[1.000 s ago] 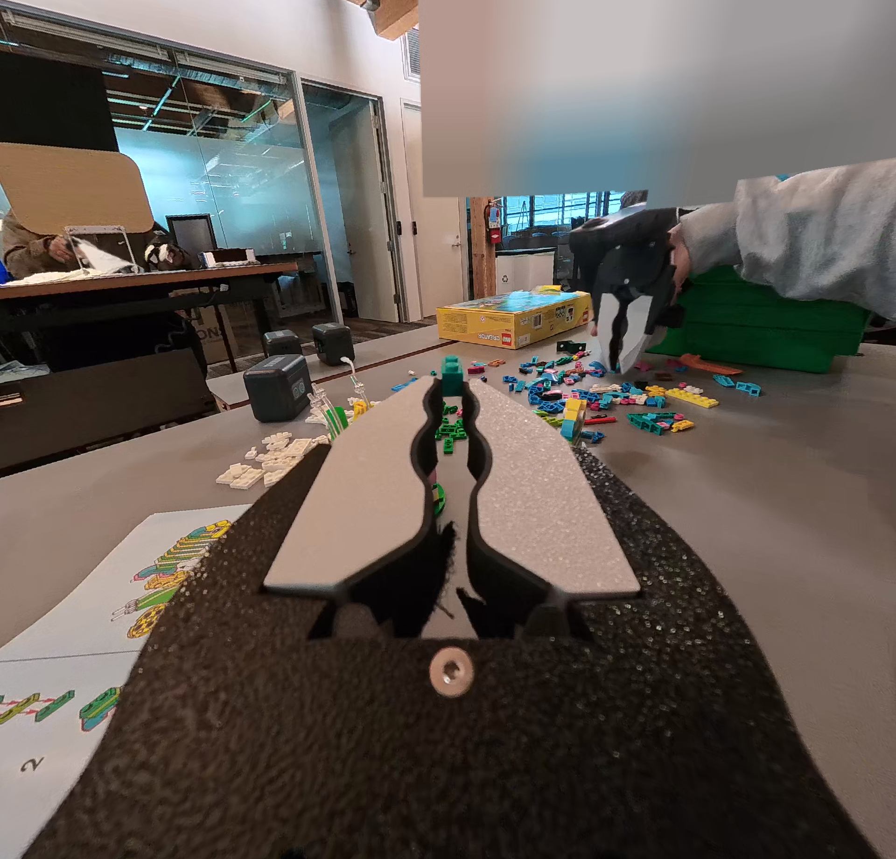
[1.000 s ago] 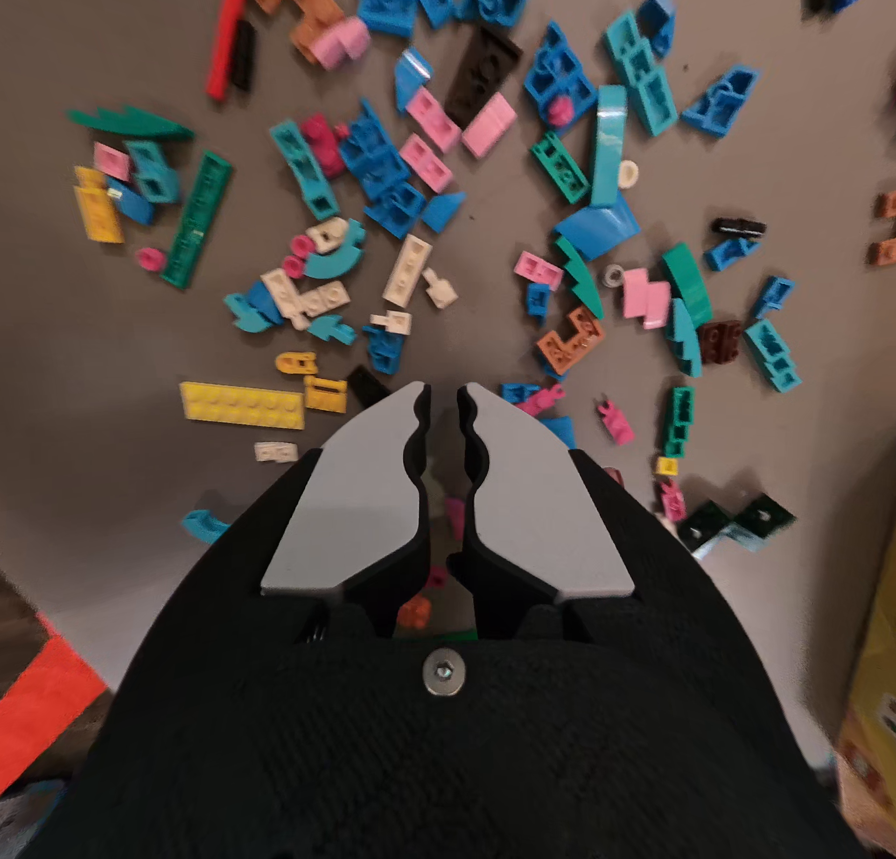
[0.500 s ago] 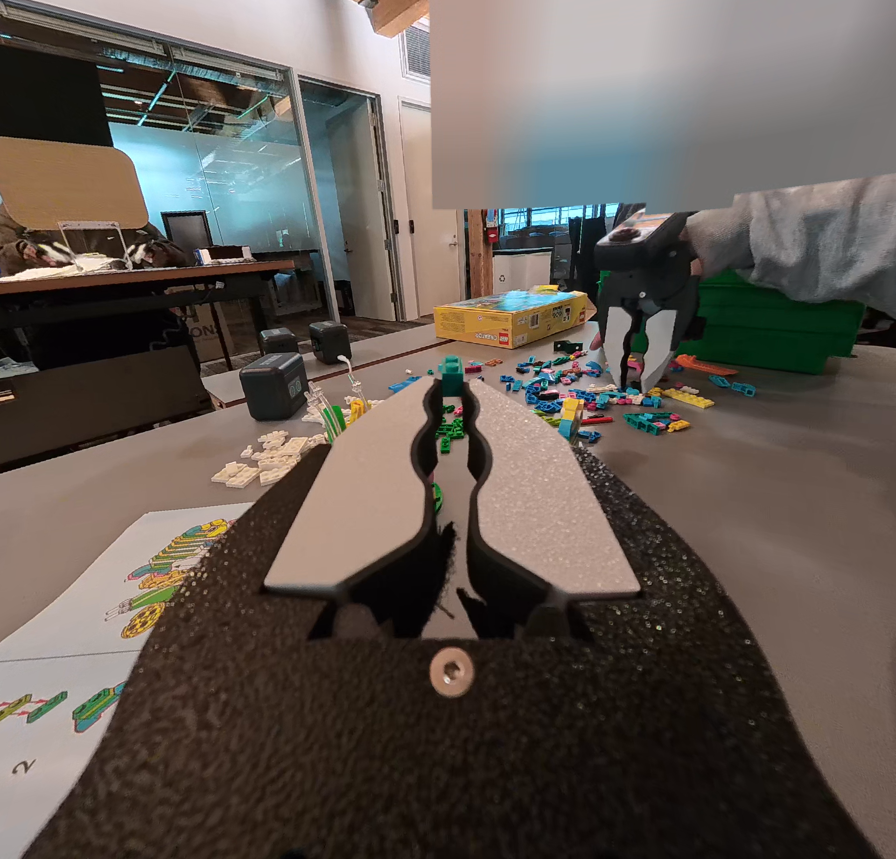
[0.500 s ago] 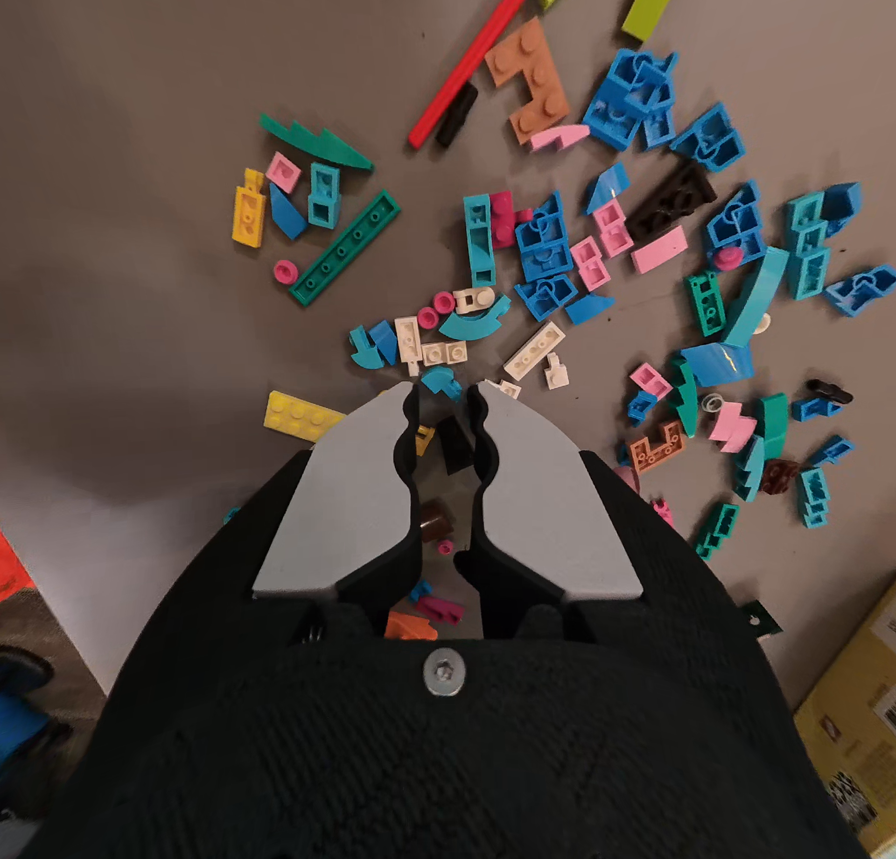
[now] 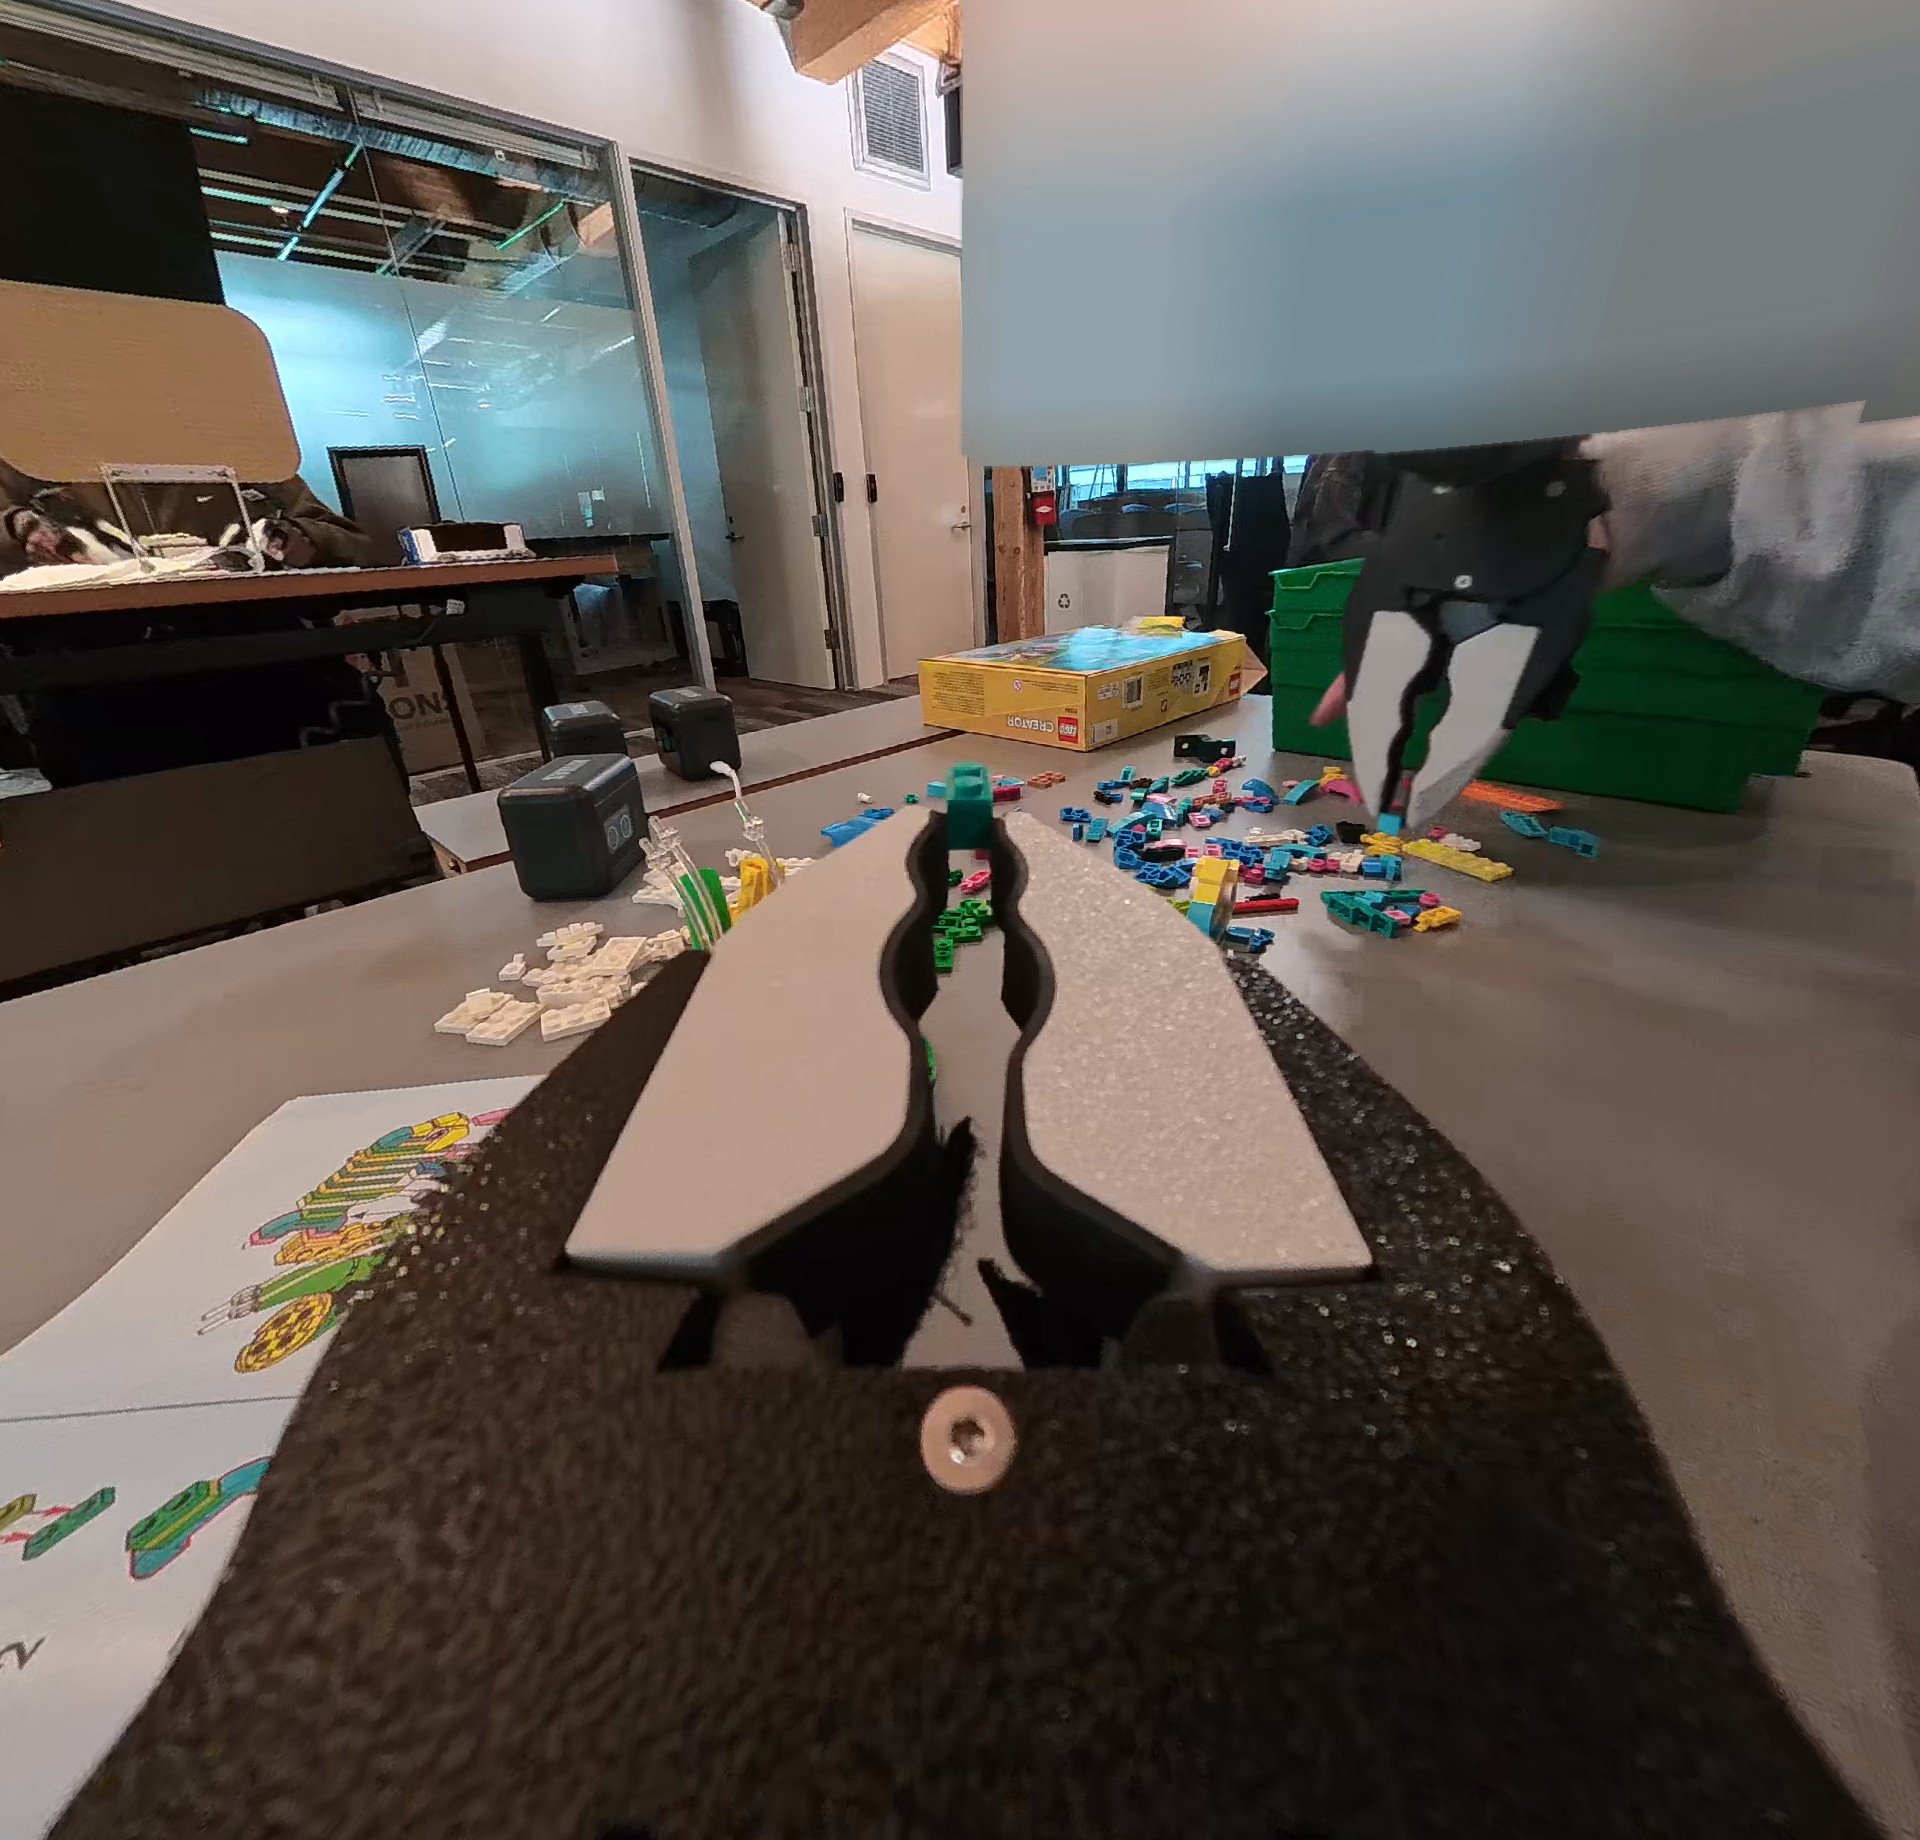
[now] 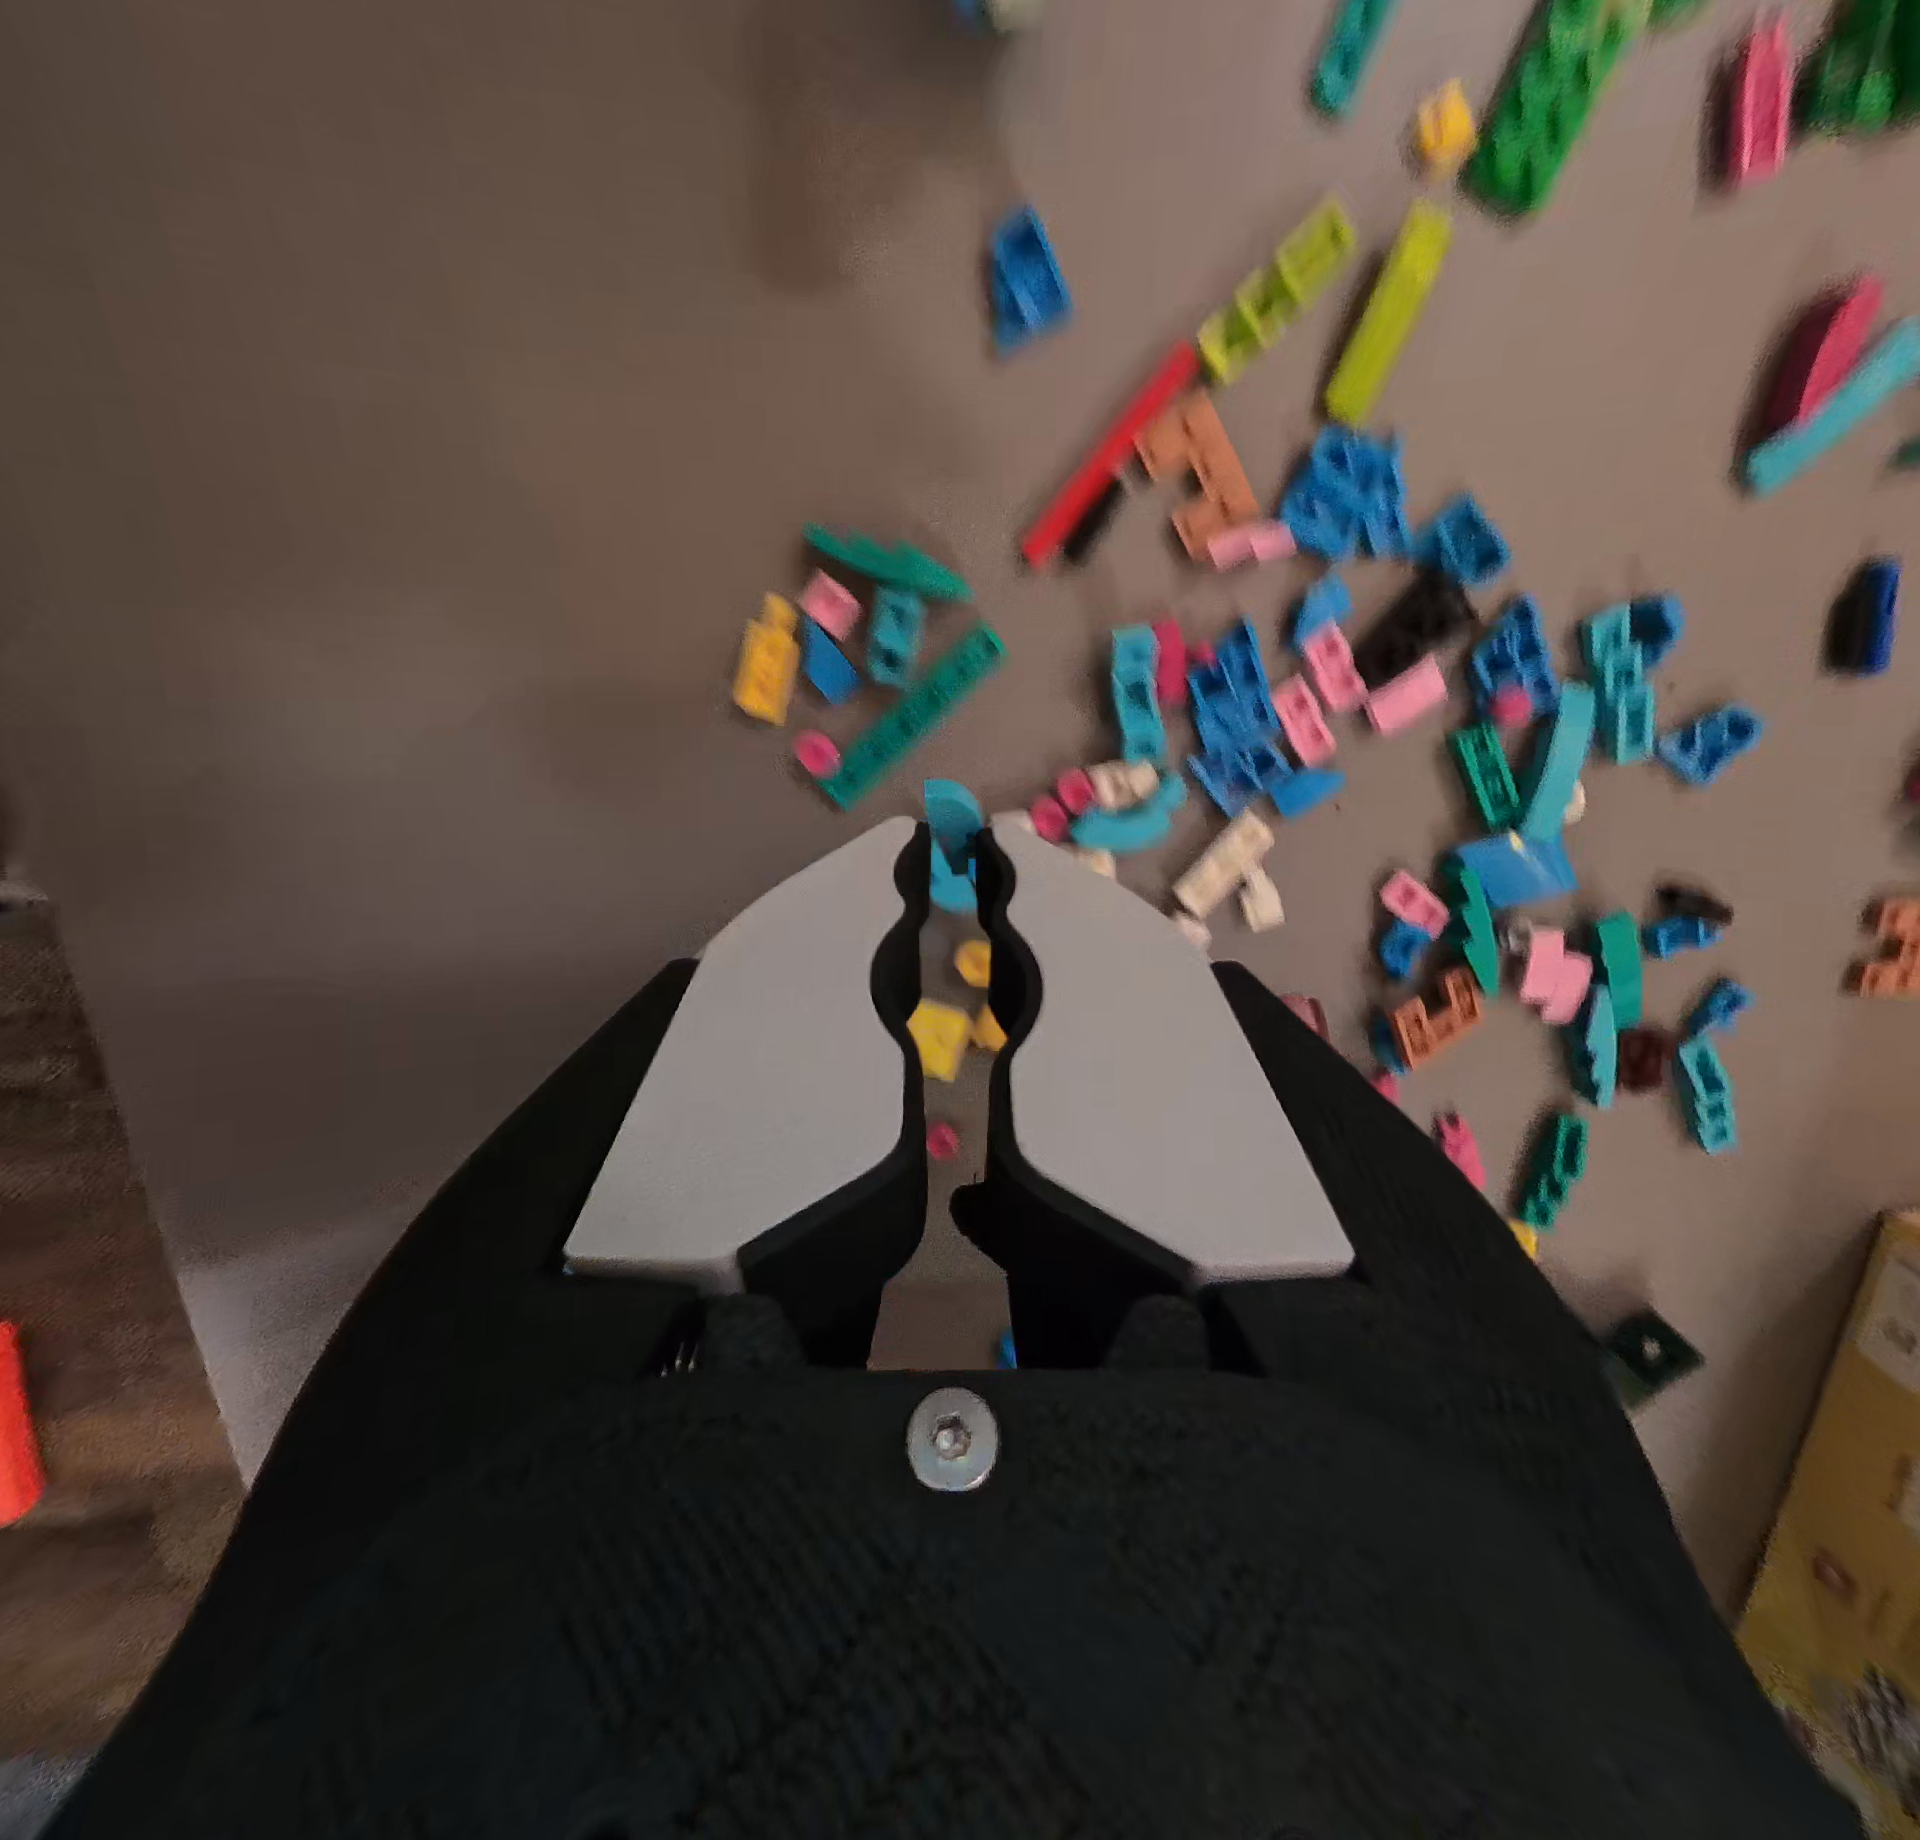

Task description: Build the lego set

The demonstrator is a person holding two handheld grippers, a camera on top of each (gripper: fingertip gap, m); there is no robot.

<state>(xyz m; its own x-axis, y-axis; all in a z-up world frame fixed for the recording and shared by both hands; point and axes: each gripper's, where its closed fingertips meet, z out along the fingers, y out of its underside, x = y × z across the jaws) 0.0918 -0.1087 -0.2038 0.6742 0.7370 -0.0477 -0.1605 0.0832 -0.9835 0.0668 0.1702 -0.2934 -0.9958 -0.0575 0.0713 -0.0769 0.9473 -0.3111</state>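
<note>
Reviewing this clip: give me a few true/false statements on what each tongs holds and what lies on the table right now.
1. The right tongs grip a light blue curved piece. True.
2. The left tongs are empty. False: they are shut on a teal-green brick.
3. The yellow box lies flat on the table. True.
4. The white pieces are mixed into the coloured pile. False: they form their own cluster, apart, near the instruction sheet.
</note>
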